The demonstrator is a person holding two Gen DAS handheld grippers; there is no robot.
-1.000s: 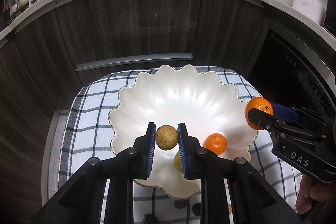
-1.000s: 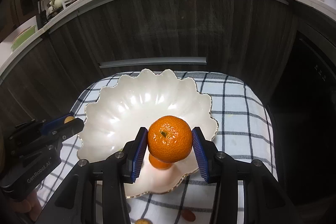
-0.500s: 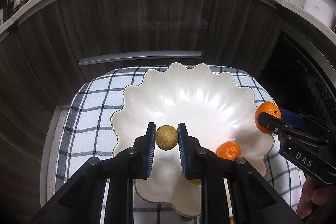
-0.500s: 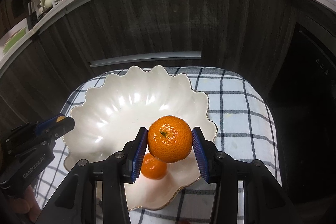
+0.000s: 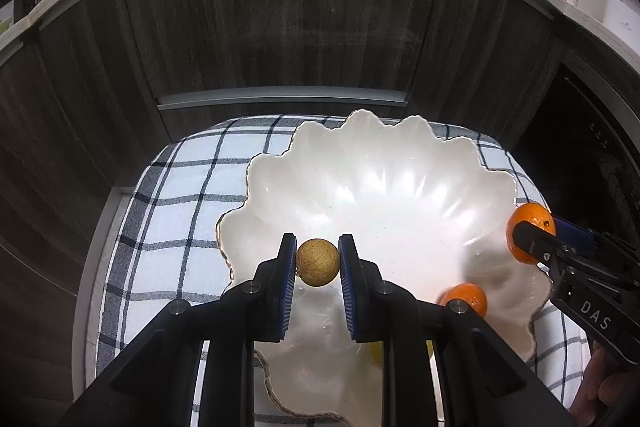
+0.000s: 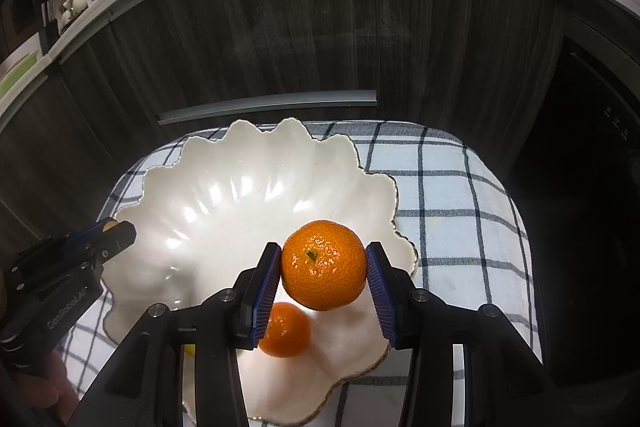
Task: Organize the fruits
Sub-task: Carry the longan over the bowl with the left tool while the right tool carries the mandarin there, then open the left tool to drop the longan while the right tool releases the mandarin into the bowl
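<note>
Both hands have dipped in over the scalloped white bowl (image 5: 360, 163) now, closer and lower than a second ago. The left gripper (image 5: 317, 263) stays clamped on the small tan fruit (image 5: 317, 262), the right gripper (image 6: 323, 265) on the big mandarin (image 6: 323, 264). A smaller orange (image 6: 286, 331) already lies in the bowl, so I'd say both drops come next.

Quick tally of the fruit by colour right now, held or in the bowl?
Orange: 2, a large orange held in the right gripper and a smaller one in the bowl
Brown: 1, round fruit in the left gripper
Yellow: 1, partly hidden
Total: 4
</note>
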